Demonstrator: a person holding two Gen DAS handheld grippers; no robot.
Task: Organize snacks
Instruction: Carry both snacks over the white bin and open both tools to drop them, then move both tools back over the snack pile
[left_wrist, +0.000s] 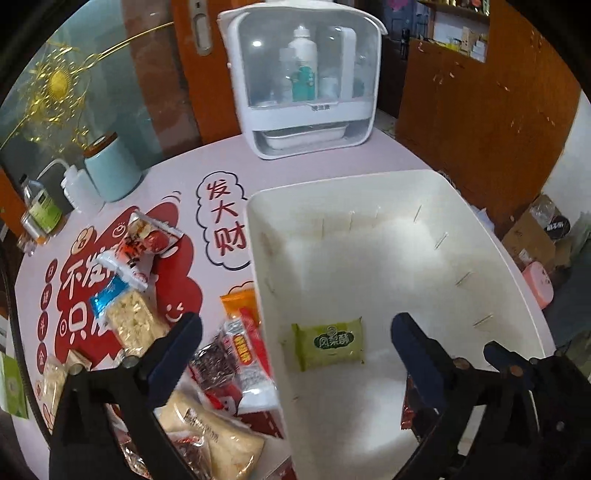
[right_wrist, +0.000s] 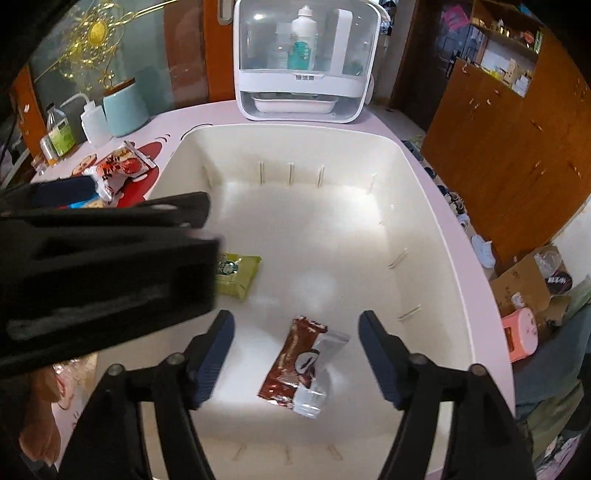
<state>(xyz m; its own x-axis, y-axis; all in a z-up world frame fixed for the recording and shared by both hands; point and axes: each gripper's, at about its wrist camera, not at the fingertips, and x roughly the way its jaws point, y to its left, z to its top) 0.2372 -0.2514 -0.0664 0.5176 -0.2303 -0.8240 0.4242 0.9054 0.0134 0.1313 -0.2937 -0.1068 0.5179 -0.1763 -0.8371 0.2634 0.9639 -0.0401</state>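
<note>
A white bin (left_wrist: 369, 192) (right_wrist: 436, 206) stands on the pink table. Inside lie a green snack pack (left_wrist: 327, 343) (right_wrist: 238, 275) and a brown wrapper (right_wrist: 295, 365) (left_wrist: 415, 417). My left gripper (left_wrist: 295, 332) is open and empty, straddling the bin's left wall. Under its left finger, loose snacks lie on the table: a pale rice bar (left_wrist: 131, 317), red-and-white packs (left_wrist: 142, 245) and a dark red pack (left_wrist: 229, 358). My right gripper (right_wrist: 297, 325) is open and empty, hovering above the brown wrapper inside the bin. The left gripper's body (right_wrist: 103, 266) shows blurred at left in the right wrist view.
A white cabinet with bottles (left_wrist: 303, 81) (right_wrist: 306, 59) stands at the table's back. A teal canister (left_wrist: 110, 170), a squeeze bottle (left_wrist: 75, 188) and a small bottle (left_wrist: 38, 210) stand at the back left. Wooden cupboards (right_wrist: 509, 140) and cardboard boxes (right_wrist: 524, 288) are to the right, beyond the table edge.
</note>
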